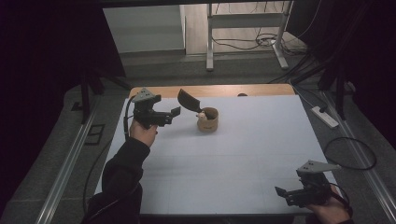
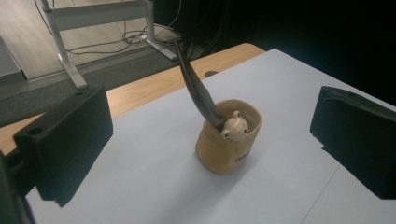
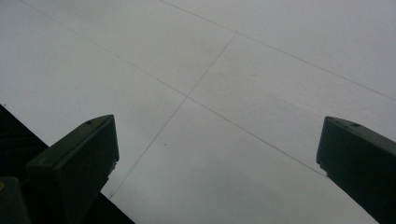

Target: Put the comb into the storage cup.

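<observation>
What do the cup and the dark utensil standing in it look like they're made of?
Cup: probably glazed ceramic, tan with a soft sheen, thick rim and a moulded bear head. Utensil: dark, smooth and slightly glossy, likely plastic or stained wood; I cannot tell which.

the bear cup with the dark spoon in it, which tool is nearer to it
The left tool. It is open, just left of the bear cup and aimed at it, not touching it. The right tool is open too, far off at the table's near right corner.
</observation>
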`<state>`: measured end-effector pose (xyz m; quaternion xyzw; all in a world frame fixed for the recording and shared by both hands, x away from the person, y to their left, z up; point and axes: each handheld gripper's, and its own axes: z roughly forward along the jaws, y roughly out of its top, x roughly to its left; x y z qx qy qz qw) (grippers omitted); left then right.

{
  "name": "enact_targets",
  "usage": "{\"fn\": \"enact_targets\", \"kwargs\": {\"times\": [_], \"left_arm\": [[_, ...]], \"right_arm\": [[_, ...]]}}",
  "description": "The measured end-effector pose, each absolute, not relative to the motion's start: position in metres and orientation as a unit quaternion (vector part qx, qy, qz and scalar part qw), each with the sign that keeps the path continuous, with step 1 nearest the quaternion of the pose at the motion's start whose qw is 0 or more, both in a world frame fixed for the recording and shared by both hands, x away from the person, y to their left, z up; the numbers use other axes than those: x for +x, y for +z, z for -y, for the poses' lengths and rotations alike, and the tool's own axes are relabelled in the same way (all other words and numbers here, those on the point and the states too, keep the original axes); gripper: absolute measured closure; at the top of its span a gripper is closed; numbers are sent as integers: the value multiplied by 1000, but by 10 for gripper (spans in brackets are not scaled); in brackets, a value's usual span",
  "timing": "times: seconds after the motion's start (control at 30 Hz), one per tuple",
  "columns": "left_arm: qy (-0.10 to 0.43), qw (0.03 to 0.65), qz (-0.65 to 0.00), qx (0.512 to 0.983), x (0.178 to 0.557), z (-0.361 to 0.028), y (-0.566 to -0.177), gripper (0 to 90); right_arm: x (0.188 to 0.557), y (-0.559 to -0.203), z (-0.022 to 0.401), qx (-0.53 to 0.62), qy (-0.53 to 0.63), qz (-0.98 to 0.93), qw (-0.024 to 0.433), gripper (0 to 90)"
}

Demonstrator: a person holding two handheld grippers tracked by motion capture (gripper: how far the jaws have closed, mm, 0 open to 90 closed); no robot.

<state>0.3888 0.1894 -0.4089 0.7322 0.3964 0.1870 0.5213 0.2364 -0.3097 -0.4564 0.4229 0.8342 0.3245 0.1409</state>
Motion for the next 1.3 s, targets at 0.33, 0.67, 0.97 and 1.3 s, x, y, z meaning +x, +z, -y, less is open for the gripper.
{"fn": "enact_targets", "kwargs": {"times": [0.33, 0.67, 0.97, 1.3], "left_arm": [[197, 521, -397, 730, 379, -190, -418, 0], [186, 511, -402, 737, 375, -185, -430, 0], [181, 505, -404, 741, 366, -185, -427, 0], [176, 496, -410, 745, 358, -189, -431, 0]], "right_arm": [[236, -456, 312, 435, 330, -824, 148, 0], [235, -453, 316, 446, 350, -802, 185, 0], [235, -453, 318, 451, 354, -796, 193, 0], [235, -453, 317, 454, 351, -796, 192, 0]]}}
